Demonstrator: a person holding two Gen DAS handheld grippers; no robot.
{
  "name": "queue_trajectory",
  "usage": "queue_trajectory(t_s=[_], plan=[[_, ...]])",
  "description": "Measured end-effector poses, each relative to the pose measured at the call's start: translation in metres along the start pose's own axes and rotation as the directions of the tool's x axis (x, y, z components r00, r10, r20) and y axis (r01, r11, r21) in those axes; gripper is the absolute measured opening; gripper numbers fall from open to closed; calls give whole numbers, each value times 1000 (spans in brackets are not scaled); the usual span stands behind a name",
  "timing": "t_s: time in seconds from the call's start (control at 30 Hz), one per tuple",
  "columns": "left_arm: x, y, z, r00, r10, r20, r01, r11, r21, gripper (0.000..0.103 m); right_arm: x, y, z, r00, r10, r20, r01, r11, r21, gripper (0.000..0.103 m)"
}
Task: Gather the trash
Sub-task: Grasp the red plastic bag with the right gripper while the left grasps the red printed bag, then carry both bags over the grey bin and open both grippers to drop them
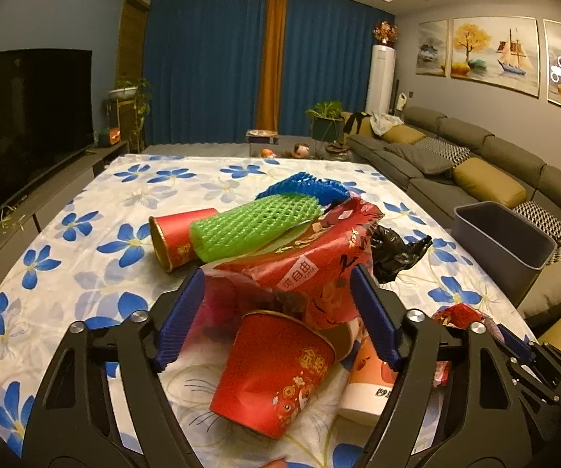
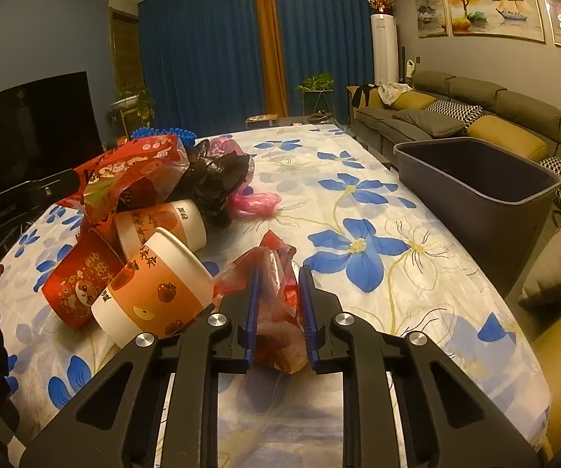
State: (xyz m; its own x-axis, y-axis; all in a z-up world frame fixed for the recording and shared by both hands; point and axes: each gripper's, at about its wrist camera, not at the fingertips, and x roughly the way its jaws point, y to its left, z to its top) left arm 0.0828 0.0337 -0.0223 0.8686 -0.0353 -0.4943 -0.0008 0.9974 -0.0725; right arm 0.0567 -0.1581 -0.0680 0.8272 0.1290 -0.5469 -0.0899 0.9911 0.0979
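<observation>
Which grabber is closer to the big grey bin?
Right. The right gripper, closed on a crumpled red plastic bag, sits on the bin's side of the table. The left gripper is over the trash pile, farther from the grey plastic bin.

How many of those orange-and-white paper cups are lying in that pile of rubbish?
2. The nearest cup lies on its side just left of the right gripper; the second cup lies right behind it, near the black bag. The pile may hide more.
</observation>
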Motion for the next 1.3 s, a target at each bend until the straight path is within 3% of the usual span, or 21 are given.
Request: queue_trajectory(t_s=[0.2,0.27,0.47,1.0,1.3], plan=[[16,-3,0,998,-15,-58,16,1000,12,44,-2,-1,4,1000,-1,7,1,1000,1,21],[20,-4,-1,996,-36,-78,37,999,12,29,-2,-1,5,1000,-2,8,2,1000,1,21],[22,-4,0,994,-63,-87,64,998,3,2,-4,-4,6,1000,-1,12,1,1000,7,21],[-24,15,29,995,-68,68,73,995,-67,0,-18,-7,15,998,-5,58,5,1000,8,21],[-36,6,32,992,-93,85,98,993,-58,0,-27,-14,21,996,-2,91,-1,1000,23,20]])
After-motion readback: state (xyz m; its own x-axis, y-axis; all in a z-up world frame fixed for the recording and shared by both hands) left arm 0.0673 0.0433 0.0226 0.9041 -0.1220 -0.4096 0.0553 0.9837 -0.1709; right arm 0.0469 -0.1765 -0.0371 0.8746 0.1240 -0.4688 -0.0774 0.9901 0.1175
